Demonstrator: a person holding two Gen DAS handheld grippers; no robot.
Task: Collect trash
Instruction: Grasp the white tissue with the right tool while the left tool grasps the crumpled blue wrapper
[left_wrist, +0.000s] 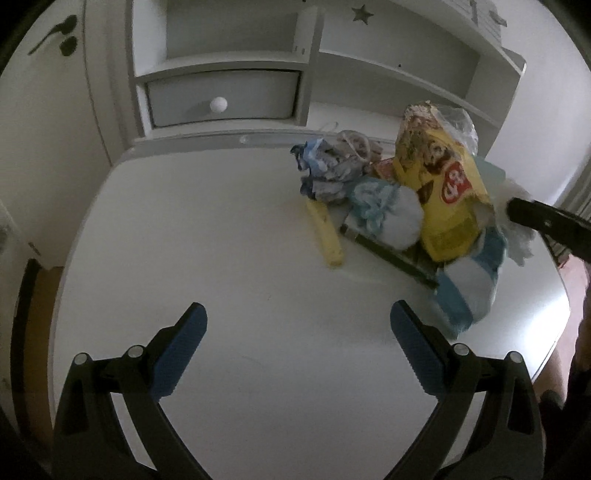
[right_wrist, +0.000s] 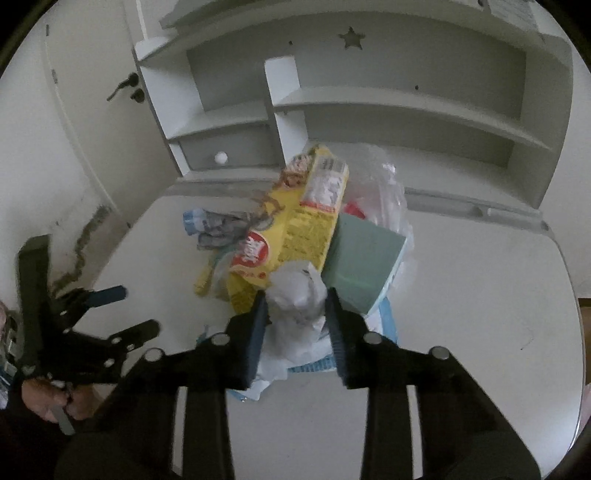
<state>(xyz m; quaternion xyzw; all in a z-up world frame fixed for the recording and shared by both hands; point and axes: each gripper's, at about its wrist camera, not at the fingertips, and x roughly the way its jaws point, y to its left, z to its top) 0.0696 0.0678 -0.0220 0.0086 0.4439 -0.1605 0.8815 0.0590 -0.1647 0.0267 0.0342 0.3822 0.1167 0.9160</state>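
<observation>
A heap of trash lies on the white desk (left_wrist: 221, 240): a yellow snack bag (left_wrist: 447, 192), crumpled blue and white wrappers (left_wrist: 325, 170), a white and blue tissue ball (left_wrist: 388, 214), a yellow strip (left_wrist: 327, 236) and a clear plastic bag (right_wrist: 384, 184). My right gripper (right_wrist: 295, 299) is shut on a crumpled white paper wad (right_wrist: 295, 295) at the near side of the heap, beside a green box (right_wrist: 358, 258). In the left wrist view that paper wad (left_wrist: 517, 221) shows at a black finger (left_wrist: 546, 221). My left gripper (left_wrist: 297, 314) stands open over bare desk, left of the heap.
A white shelf unit (left_wrist: 314, 66) with a small drawer and round knob (left_wrist: 218, 104) stands at the desk's back edge. A door with a dark handle (left_wrist: 55, 33) is to the left. A person's hand (right_wrist: 48, 402) holds the left gripper.
</observation>
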